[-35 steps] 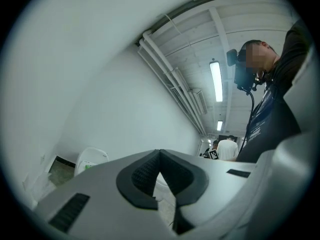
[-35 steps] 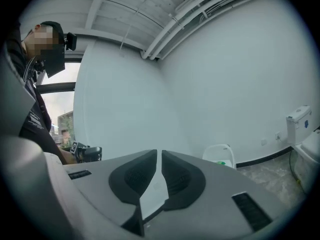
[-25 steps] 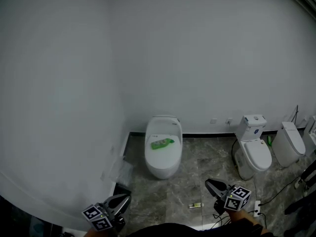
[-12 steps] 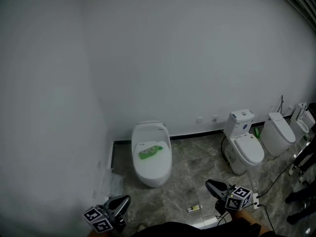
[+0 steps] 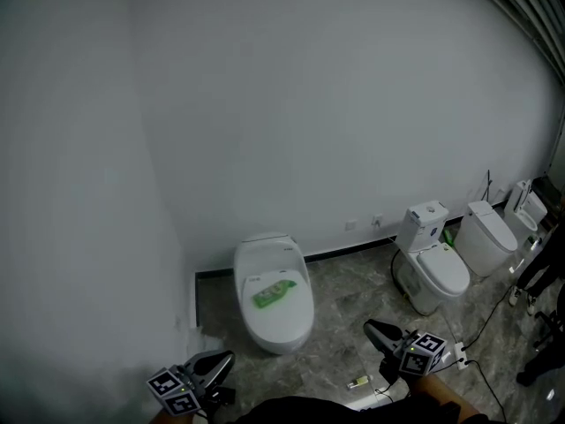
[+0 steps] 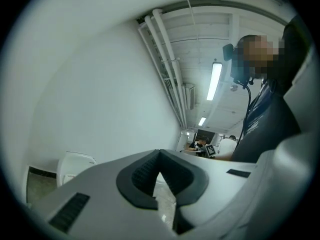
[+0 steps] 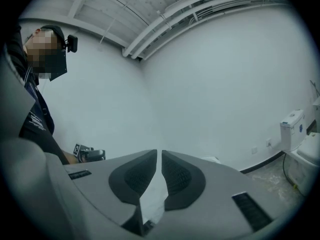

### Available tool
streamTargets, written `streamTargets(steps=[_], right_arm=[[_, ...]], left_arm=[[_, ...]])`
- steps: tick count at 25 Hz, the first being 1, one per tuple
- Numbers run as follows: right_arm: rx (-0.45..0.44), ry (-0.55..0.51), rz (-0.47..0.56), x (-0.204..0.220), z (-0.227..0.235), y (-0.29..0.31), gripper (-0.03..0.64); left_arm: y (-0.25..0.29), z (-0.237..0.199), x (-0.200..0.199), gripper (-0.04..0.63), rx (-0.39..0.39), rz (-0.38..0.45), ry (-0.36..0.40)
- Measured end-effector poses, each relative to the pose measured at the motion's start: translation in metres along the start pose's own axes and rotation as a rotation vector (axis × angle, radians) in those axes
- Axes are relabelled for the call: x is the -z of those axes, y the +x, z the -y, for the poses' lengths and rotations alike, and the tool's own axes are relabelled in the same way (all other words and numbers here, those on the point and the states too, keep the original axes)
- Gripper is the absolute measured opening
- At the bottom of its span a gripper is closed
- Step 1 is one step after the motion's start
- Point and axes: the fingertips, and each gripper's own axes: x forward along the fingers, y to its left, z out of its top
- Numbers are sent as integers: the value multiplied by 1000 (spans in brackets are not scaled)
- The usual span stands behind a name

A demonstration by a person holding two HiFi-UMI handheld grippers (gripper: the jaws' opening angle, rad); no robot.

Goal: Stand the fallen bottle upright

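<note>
head view: high, facing steeply down at wall [image 5: 309, 104] and floor [image 5: 340, 321]; left gripper [image 5: 221, 359] and right gripper [image 5: 375, 329] at bottom edge.
left gripper view: low, level, toilet [image 6: 72, 161] far off.
right gripper view: low, level, facing wall.
shared: wall, toilet.

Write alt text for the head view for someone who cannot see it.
A green bottle lies on its side on the closed lid of a white toilet against a white wall, seen from above. The left gripper and right gripper show at the bottom edge, well short of it, over a grey stone floor; two more toilets stand at right.
</note>
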Motion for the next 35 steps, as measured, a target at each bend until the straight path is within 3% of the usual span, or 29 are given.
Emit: streamTargets(steps=[4,11,18,24,29,35], right_arm=[[4,-13,-23,4,7,38,46],[-46,8,-39,16,67,108,46],[-186,12,-130,-5,166,192,46],[-300,-6,-170,-37,245,246,46],[-326,4,-203,-40,310,262,46],[-301,10,-247,-11,345,306,46]], left_arm=[[-5,-40,-7,18,-8,3,-18],[22,-103,0,18,-71,14,-24],[99,-154,-19,18,-224,55,0],[188,-187,-28,18,-301,67,-21],[254,-202,-24,18,-329,35,-26],[267,-266,-8,20,-343,-28,-62]])
